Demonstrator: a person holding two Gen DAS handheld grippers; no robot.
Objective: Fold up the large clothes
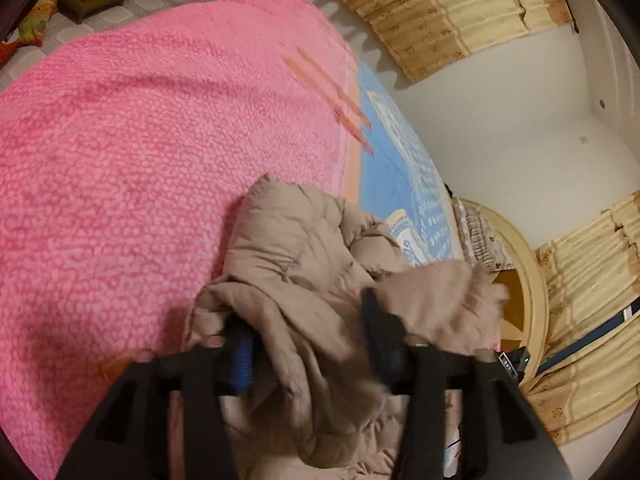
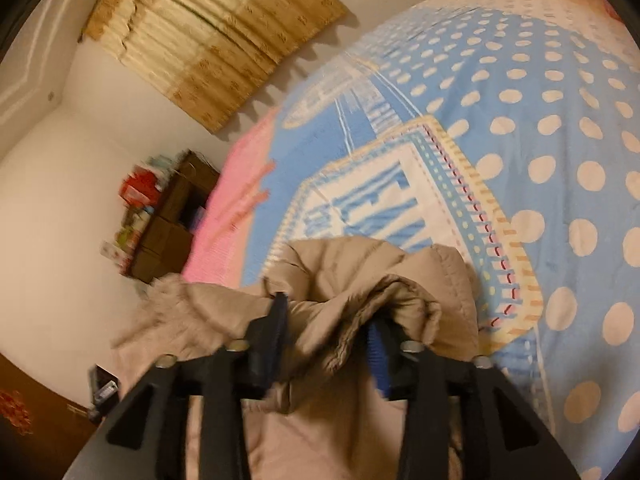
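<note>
A tan padded coat with a fur trim (image 1: 304, 264) hangs bunched above the bed. My left gripper (image 1: 308, 328) is shut on a thick fold of the coat, which fills the gap between its fingers. My right gripper (image 2: 328, 328) is shut on another bunched fold of the same coat (image 2: 360, 276), with the fur trim (image 2: 168, 304) to its left. Both hold the coat lifted over the bed. The coat's lower part drops out of view below the grippers.
The bed carries a pink fleece blanket (image 1: 152, 152) and a blue dotted sheet (image 2: 540, 152). A round wooden headboard (image 1: 532, 288) and pillow stand at one end. Beige curtains (image 2: 216, 40) hang on the white wall. A dark shelf with boxes (image 2: 168, 216) stands beyond the bed.
</note>
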